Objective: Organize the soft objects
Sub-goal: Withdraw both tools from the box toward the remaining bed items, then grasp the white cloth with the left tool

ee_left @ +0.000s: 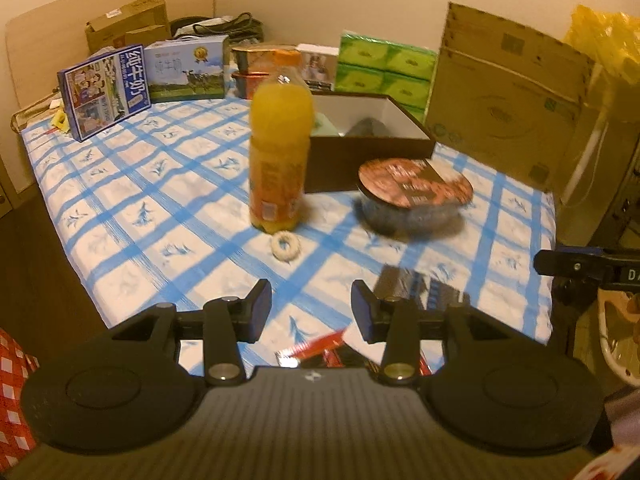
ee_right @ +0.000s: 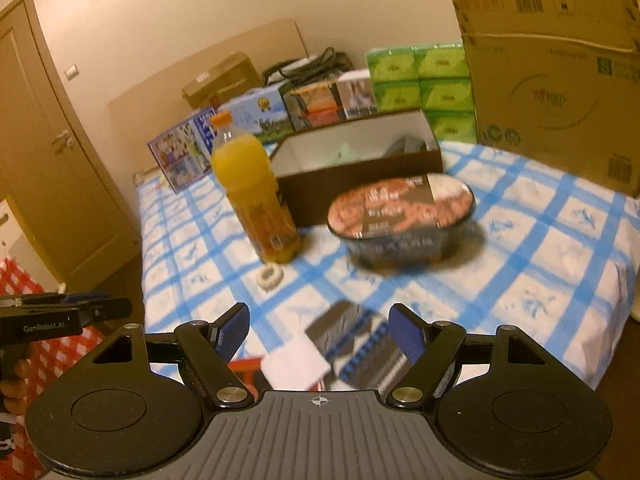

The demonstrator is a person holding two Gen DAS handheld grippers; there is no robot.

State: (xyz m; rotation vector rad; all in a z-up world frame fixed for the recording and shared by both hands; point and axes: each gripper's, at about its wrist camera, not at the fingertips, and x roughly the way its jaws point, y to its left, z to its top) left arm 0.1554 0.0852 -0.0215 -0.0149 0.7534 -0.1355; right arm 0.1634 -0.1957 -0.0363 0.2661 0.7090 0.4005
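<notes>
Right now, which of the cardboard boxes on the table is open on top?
The dark brown box with white inside, behind the orange juice bottle; the others are closed.

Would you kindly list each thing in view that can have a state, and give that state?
Left gripper: open, nothing between its pads.
Right gripper: open, holding nothing.
Orange juice bottle: upright, capped, nearly full.
Brown box: open, lidless, soft items inside.
Instant noodle bowl: upright, lid sealed.
White ring: lying flat beside the bottle.
Blue milk carton box: standing, closed.

bottle (ee_left: 280,152) stands left of bowl (ee_left: 414,196), box (ee_left: 372,148) behind.
</notes>
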